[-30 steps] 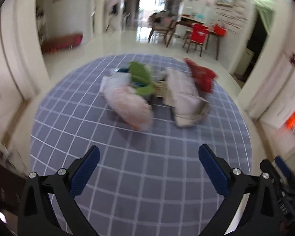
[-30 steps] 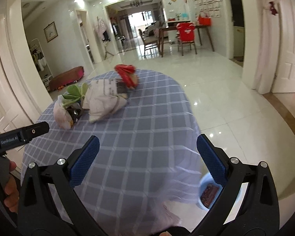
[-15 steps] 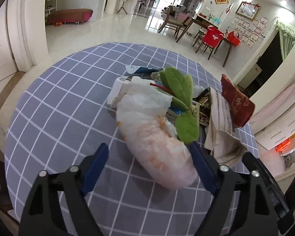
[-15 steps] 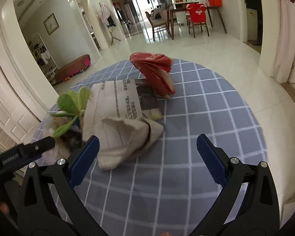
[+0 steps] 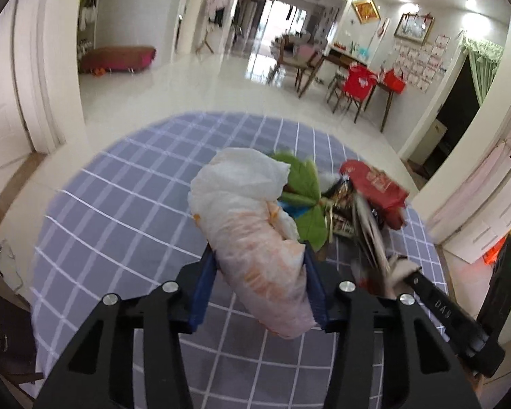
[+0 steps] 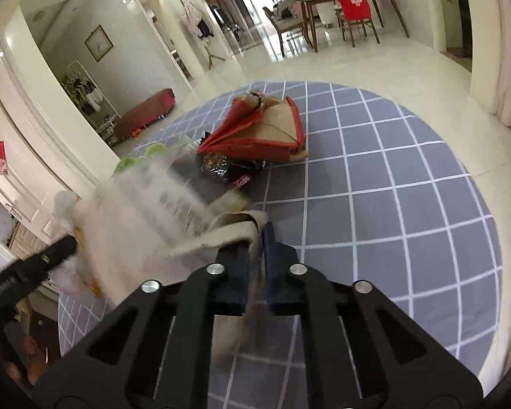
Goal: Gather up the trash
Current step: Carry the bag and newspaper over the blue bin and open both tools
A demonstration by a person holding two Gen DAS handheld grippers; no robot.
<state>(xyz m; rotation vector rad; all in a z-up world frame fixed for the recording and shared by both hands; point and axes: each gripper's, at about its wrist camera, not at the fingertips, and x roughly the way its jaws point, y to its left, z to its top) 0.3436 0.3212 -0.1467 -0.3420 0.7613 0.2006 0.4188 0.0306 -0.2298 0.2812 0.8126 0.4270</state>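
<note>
A: Where does the trash sit?

B: In 1 heap toward the far side of the round table [image 5: 126, 204], on its grey-blue cloth with the white grid. Nearest the left gripper [image 5: 260, 283] lies a white plastic bag [image 5: 255, 225] with orange stains, long and lumpy.

A: And that gripper?

B: Its jaws are closing with the near end of the bag between them; both blue pads [image 5: 202, 283] are touching the bag's sides.

A: What lies right of the bag?

B: Green leaves [image 5: 306, 201] just beside it, then a dark shiny wrapper [image 6: 228, 167], a folded newspaper [image 6: 167, 204] and, farthest right, a red paper packet [image 6: 265, 129] with a brown inside.

A: The right gripper [image 6: 257, 262]?

B: Pressed together, pinching the near edge of the newspaper; the sheet is blurred and its left part looks lifted off the cloth.

A: Can each gripper see the other?

B: Yes, the right one shows at the right edge of the left wrist view, and the left one at the left edge of the right wrist view, with a bit of a hand [image 6: 30, 358] below it
</note>
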